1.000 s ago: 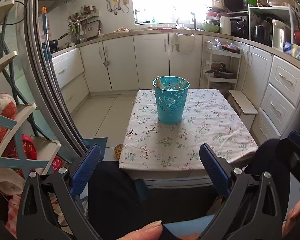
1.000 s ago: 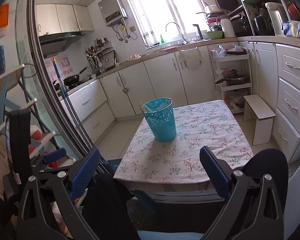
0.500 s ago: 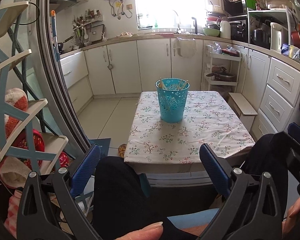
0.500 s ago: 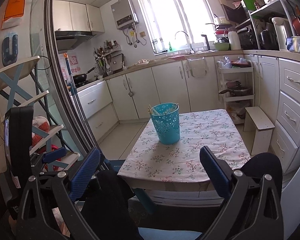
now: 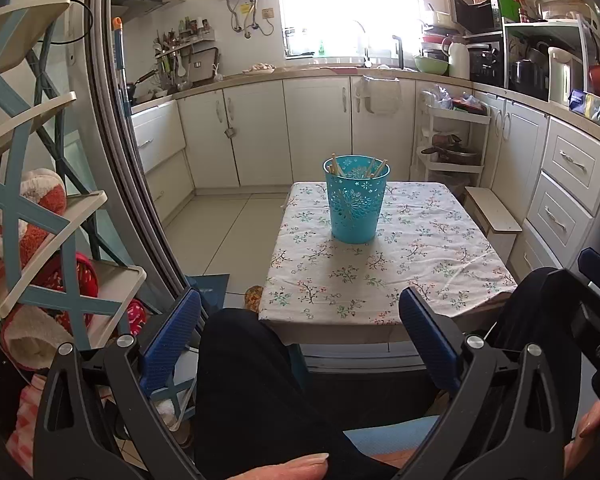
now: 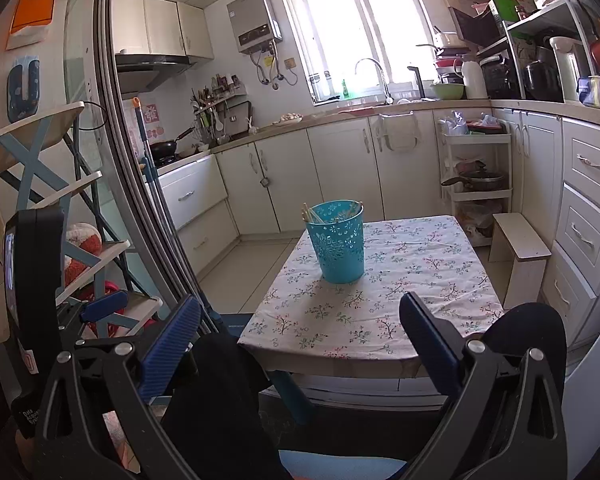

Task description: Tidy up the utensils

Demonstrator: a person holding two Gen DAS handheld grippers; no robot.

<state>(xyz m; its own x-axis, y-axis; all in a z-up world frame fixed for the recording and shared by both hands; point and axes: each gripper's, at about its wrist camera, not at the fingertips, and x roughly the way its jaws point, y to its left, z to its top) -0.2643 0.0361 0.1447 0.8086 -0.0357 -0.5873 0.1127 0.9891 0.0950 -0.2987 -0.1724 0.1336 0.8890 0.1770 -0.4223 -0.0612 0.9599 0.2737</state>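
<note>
Turquoise perforated plastic cup (image 5: 356, 200) of wooden chopsticks (image 5: 333, 163) stood at twelve o'clock on floral-clothed table (image 5: 420, 264). Left gripper (image 5: 300, 328) hung low at six, blue pads spread, empty. Right gripper (image 6: 300, 328) likewise: spread wide, gripping nothing.

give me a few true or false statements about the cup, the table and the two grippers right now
1. The turquoise cup stands upright on the floral tablecloth. True.
2. The cup is empty. False: the tips of several wooden chopsticks stick up above its rim.
3. The left gripper is clamped on a chopstick. False: its jaws are wide apart with nothing between them.
4. The right gripper is open and holds nothing. True.
5. Loose utensils lie scattered on the tablecloth around the cup. False: only the cup shows on the cloth.
6. Both grippers are on the near side of the table, short of the cup. True.
</note>
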